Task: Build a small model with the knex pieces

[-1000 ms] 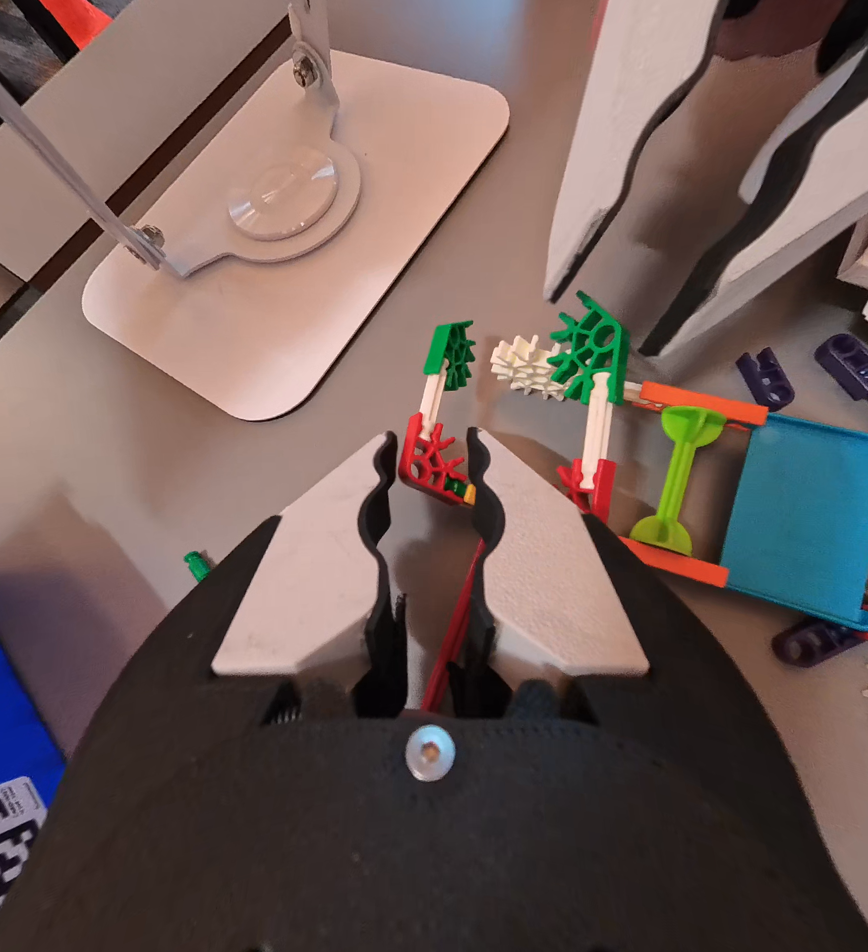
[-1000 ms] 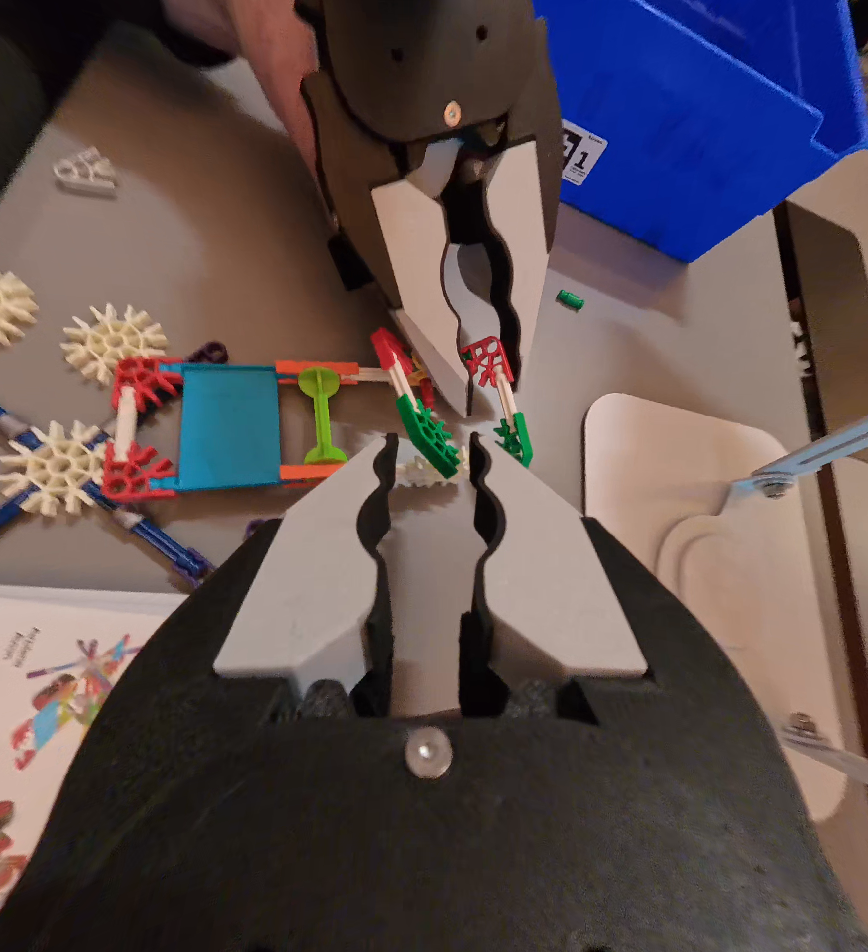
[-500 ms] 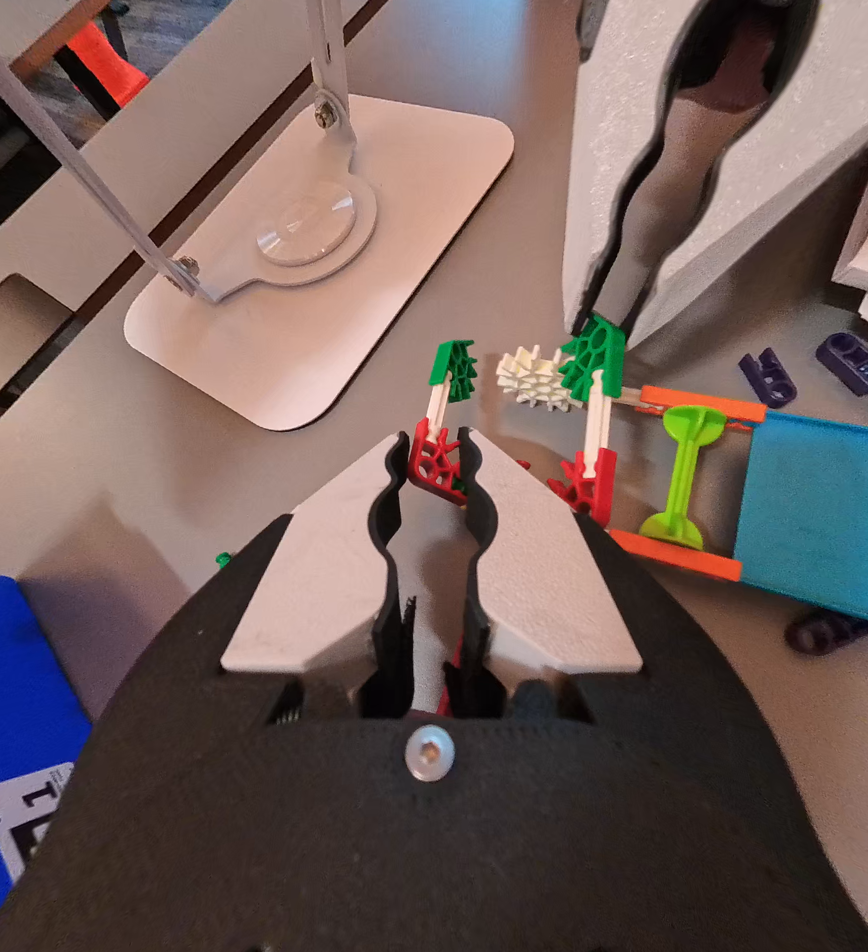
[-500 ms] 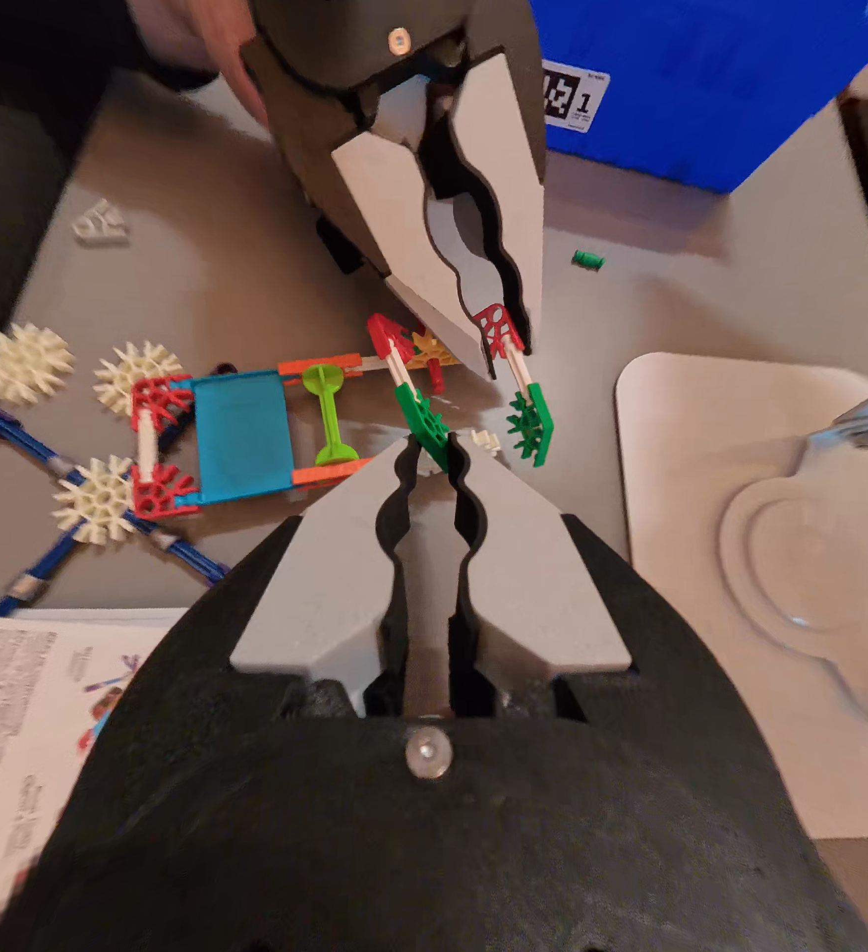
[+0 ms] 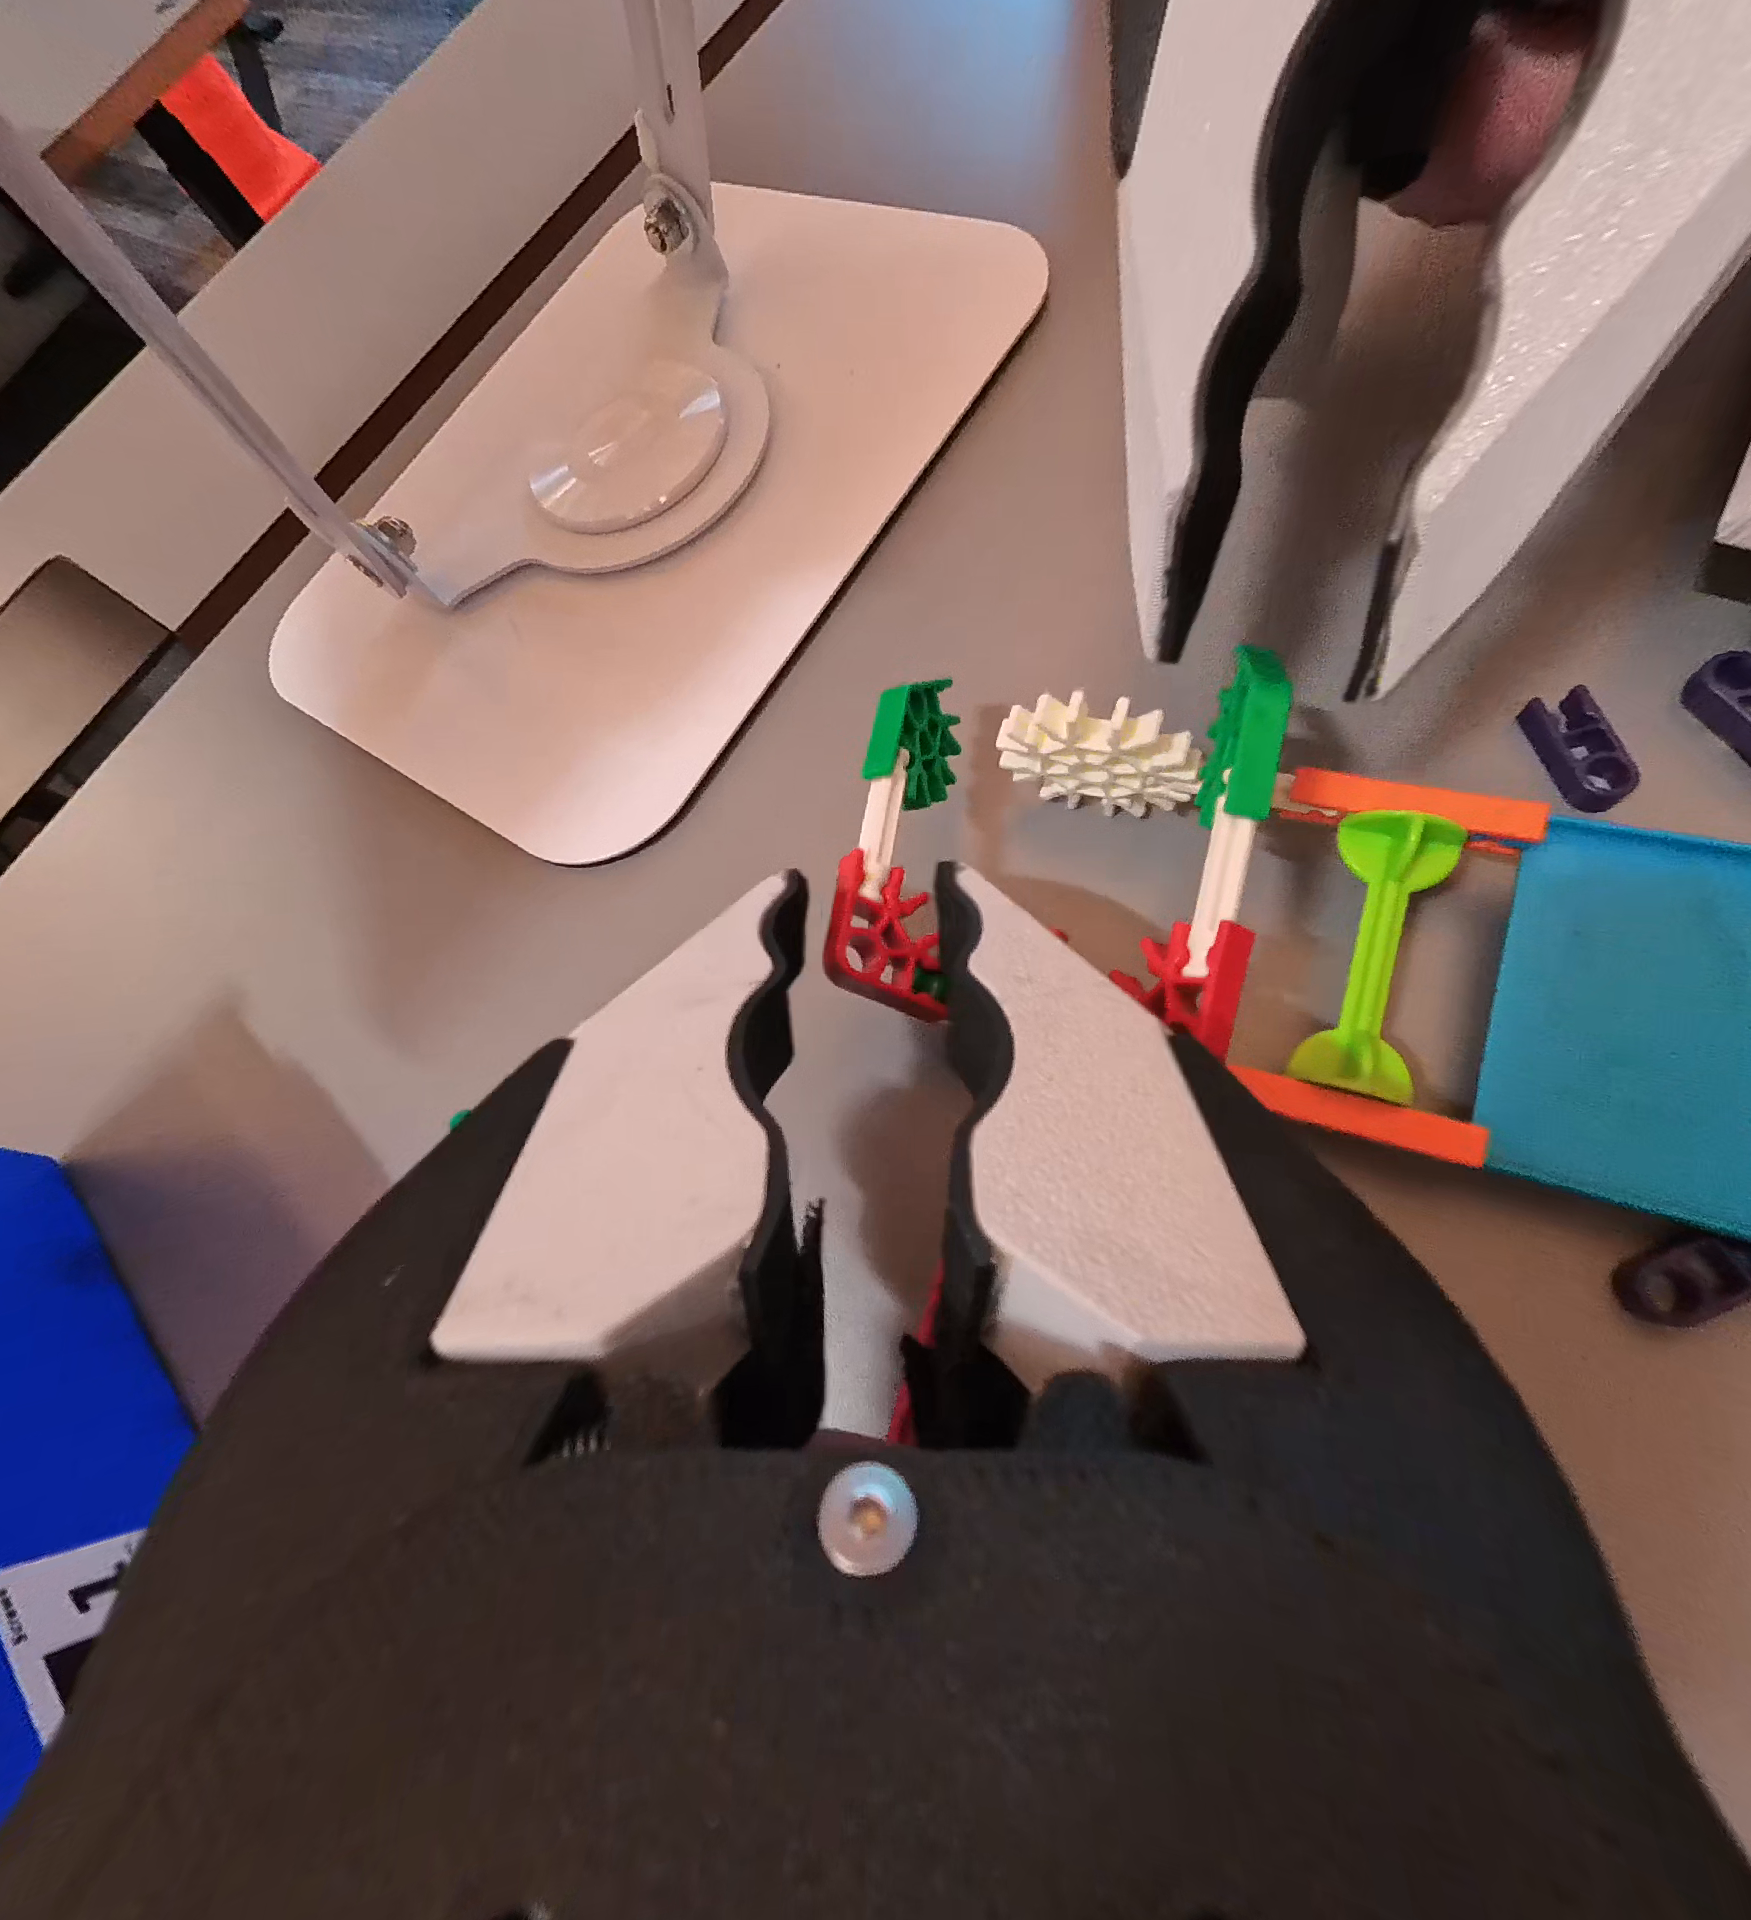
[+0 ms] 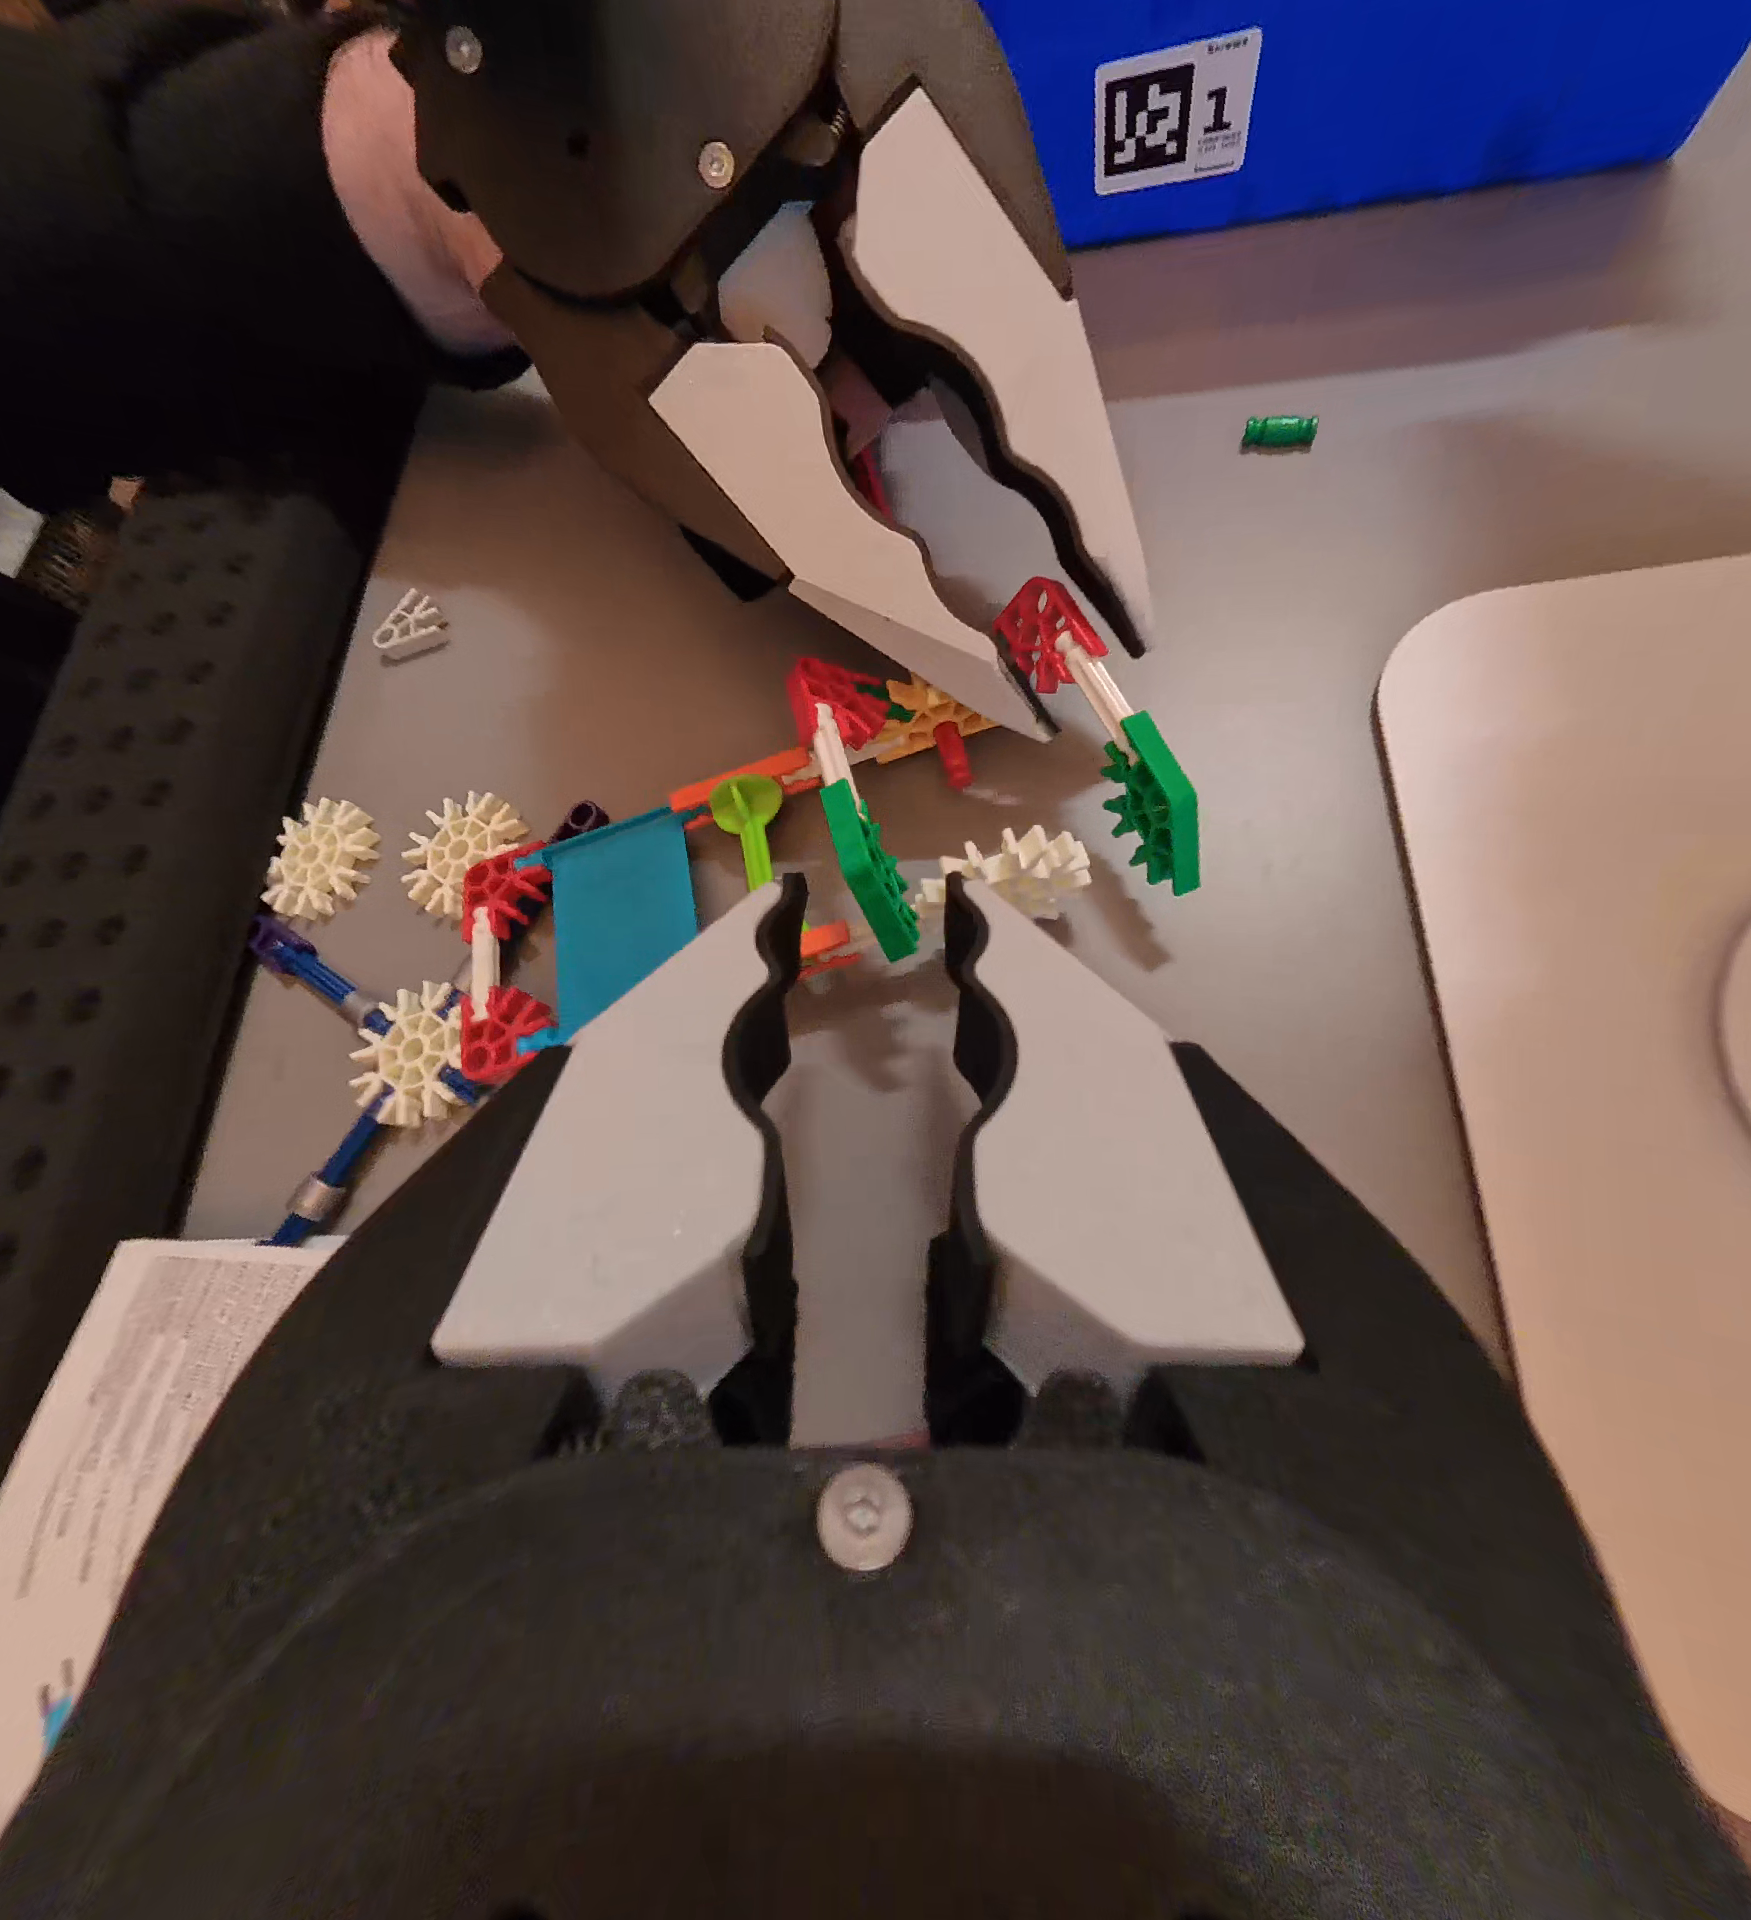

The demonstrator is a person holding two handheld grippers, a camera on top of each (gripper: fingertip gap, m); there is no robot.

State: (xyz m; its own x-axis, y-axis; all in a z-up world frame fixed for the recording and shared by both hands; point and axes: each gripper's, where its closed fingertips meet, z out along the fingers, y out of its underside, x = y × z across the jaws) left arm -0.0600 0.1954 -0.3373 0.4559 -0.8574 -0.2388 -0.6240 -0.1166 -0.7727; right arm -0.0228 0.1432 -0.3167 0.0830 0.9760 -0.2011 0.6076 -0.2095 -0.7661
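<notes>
On the grey desk (image 5: 175,935), I see the largest items first: a blue bin (image 6: 1473,94) with a printed tag at the far edge in the right wrist view, and a pale flat stand base (image 5: 642,499) carrying thin metal struts. A printed booklet (image 6: 102,1455) lies at the near left of the right wrist view.

Between my two tools lies a toy assembly (image 5: 1640,1018) built from a teal panel, orange rods, a lime spool and red corner connectors. One white rod rises from it to a green connector (image 5: 1245,748). A white snowflake connector (image 5: 1099,753) lies just beside that green piece.

My left gripper (image 5: 871,914) has its fingers part-closed around a red corner connector (image 5: 876,951), which seems gripped, with a white rod and a second green connector (image 5: 912,743) projecting beyond the tips. A thin red strip shows deep between the fingers.

My right gripper (image 6: 871,904) has its fingers apart and holds nothing; it hovers over the green and white pieces.

Smallest: spare white snowflake connectors (image 6: 320,857), blue rods (image 6: 331,1174), purple clips (image 5: 1577,743), and a small green peg (image 6: 1279,431).
</notes>
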